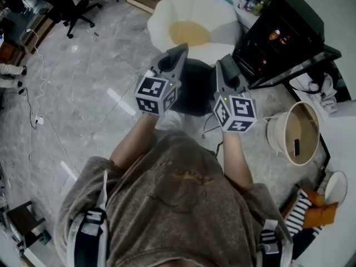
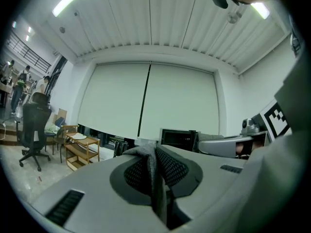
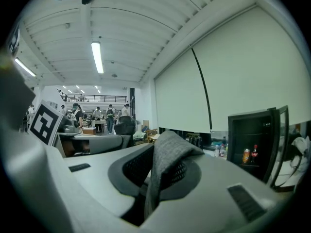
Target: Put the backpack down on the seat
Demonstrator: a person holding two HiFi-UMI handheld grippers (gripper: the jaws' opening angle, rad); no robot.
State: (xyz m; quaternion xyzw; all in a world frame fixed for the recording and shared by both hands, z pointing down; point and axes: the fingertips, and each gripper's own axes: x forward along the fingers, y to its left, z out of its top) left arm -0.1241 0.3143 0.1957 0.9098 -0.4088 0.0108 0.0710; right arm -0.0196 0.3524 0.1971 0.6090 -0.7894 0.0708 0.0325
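left gripper point(image 1: 179, 50), right gripper point(image 1: 222, 62) side-by-side, clamping backpack point(image 1: 192, 93)

Pale grey marbled floor point(image 1: 100, 77) here, nothing fancy. A white petal-shaped seat point(image 1: 161, 15) is parked at the far side, with a tan cushion point(image 1: 189, 33) laid in its middle. Further left, a black office chair point(image 1: 75, 4) is stood on the floor. A thin cable point(image 1: 31, 102) is trailed along the left side, and two white tape strips point(image 1: 120, 102) are stuck down mid-floor. A round basket point(image 1: 278, 133) is set at the right.
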